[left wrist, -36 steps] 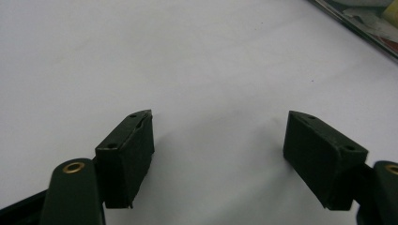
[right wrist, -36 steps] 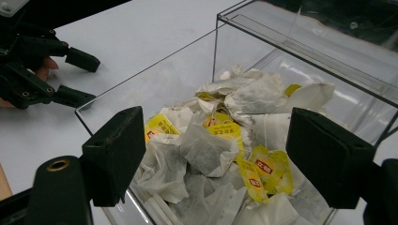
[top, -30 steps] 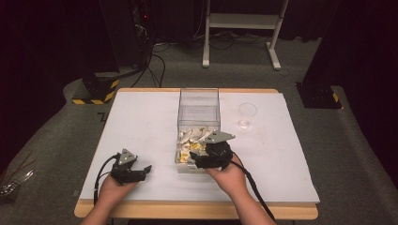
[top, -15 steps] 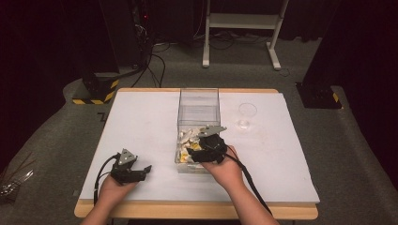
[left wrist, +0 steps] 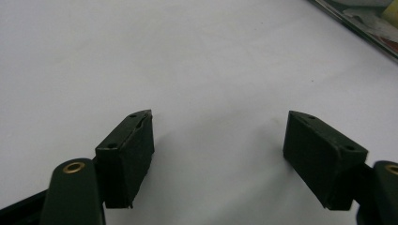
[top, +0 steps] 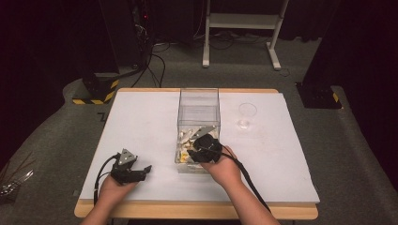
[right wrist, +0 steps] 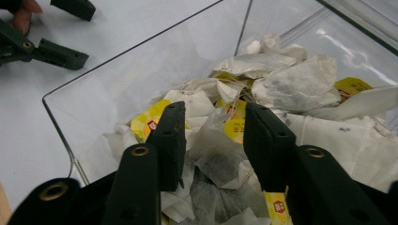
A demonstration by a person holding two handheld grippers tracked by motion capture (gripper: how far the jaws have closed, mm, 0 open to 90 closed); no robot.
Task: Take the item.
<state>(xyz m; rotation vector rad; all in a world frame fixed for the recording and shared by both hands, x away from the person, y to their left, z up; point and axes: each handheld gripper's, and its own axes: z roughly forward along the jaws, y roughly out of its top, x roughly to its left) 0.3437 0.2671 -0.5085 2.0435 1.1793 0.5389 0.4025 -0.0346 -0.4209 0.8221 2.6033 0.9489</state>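
Since a second ago the right gripper (right wrist: 213, 140) has pushed deeper into the clear box (top: 198, 105) mid-table, jaws closing around a tea bag (right wrist: 220, 159) but not pinching yet. Looks like the grab step; next it needs to squeeze and lift. Left gripper (left wrist: 218, 154) sits apart near the table's front edge (top: 187, 208).

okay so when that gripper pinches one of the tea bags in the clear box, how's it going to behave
The tea bag between the right gripper jaws looks like thin crumpled paper, so it will probably flop and crush. It likely weighs little. Strings and yellow tags tangle through the pile, so neighbours may lift too.
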